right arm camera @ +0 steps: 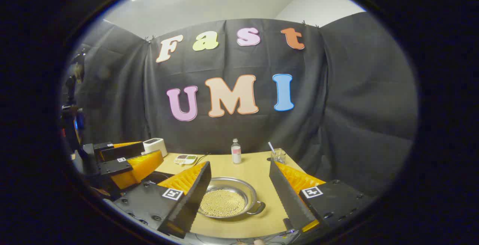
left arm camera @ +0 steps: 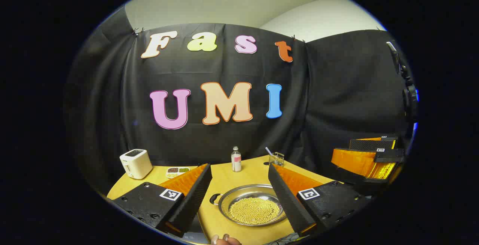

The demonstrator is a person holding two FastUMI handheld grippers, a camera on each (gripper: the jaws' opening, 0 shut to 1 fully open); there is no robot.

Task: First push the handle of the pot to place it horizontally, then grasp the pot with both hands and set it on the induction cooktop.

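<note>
Both grippers raised above the table, jaws spread, nothing held.

The left gripper (left arm camera: 239, 196) and right gripper (right arm camera: 239, 192) each hover level, fingers wide apart, framing the pot (left arm camera: 252, 209) from above. The pot rests on the wooden table (left arm camera: 224, 177), filled with small yellow beads, one side handle (right arm camera: 258, 208) visible.

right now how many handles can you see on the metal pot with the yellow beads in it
2: one loop handle on the left rim of the shallow silver metal pot in the left gripper view, one loop handle on its right rim in the right gripper view.
</note>
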